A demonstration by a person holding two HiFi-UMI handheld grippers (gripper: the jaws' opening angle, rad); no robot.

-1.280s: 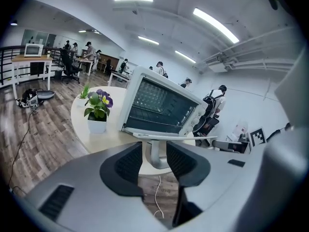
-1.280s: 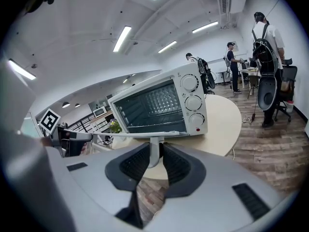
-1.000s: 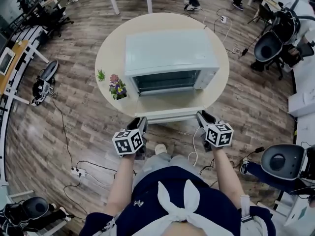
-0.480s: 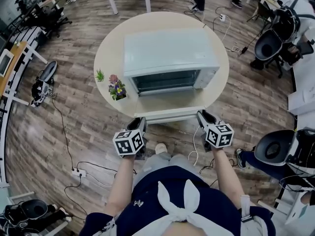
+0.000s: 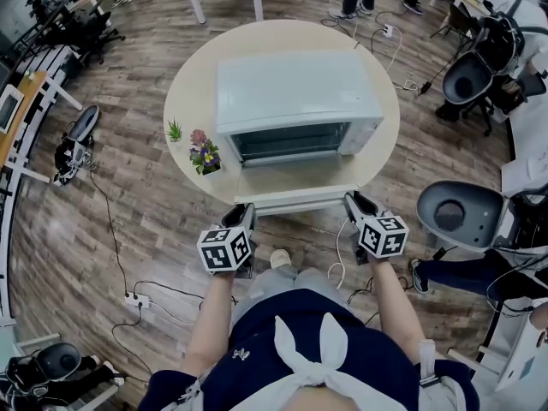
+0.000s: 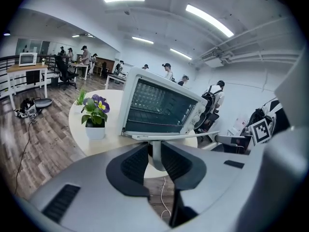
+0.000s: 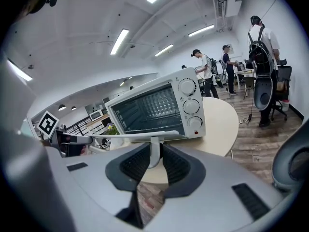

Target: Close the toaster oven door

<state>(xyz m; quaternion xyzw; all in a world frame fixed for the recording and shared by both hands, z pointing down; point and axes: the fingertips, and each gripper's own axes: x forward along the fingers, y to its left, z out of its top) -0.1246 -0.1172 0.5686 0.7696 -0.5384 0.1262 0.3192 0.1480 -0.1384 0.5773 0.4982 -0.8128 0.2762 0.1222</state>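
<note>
Oven: white boxy metal toaster oven [image 5: 295, 101] sits in the middle of the round beige table [image 5: 190, 84], front facing the person.
Door: glass-panel oven door [image 5: 295, 178] is dropped open and lies about flat, reaching the table's near edge.
Handle: white bar handle [image 5: 295, 201] runs along the door's near edge.
Left gripper: grey left gripper [image 5: 247, 212] is at the handle's left end, black pads [image 6: 136, 162] pinching the handle's white post.
Right gripper: grey right gripper [image 5: 350, 202] is at the handle's right end, pads [image 7: 175, 164] clamped on the other post.
Knobs: three white knobs [image 7: 190, 105] stacked on the oven's right panel.
Extras: potted purple flowers [image 5: 205, 154] and small green plant [image 5: 175, 131] on the table left of the oven.
</note>
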